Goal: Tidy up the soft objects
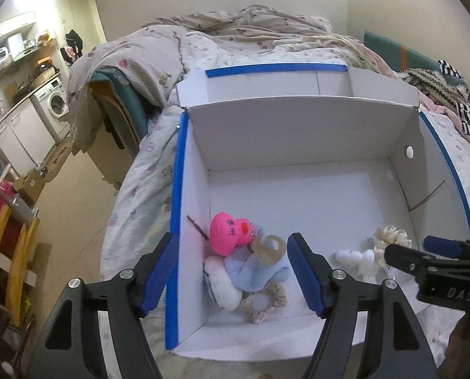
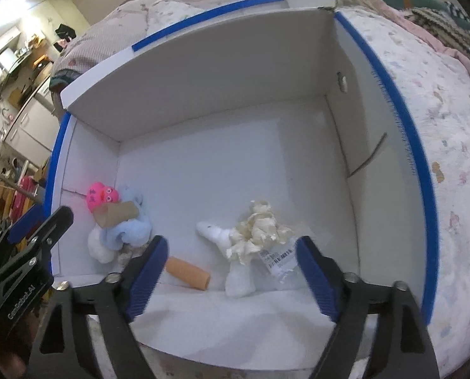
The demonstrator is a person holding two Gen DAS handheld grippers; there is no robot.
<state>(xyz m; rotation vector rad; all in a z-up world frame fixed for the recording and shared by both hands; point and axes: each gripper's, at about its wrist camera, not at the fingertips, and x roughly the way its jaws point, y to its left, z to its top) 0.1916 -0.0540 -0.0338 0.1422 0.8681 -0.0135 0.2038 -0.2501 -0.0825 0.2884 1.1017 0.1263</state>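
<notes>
White box [image 1: 298, 132] on floral bedding [image 1: 146, 195] (kitchenette beyond)

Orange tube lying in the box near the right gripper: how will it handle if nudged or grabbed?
The orange tube lies on its side on the flat box floor, so a nudge would probably roll it. It looks hollow at its open end, so likely light. Thin walls might crush under a hard squeeze.

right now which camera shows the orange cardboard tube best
The right wrist view. The orange tube lies in full on the floor of the box, just right of that camera's left finger. In the left wrist view it does not show at all; only the pile with the pink toy is there.
</notes>
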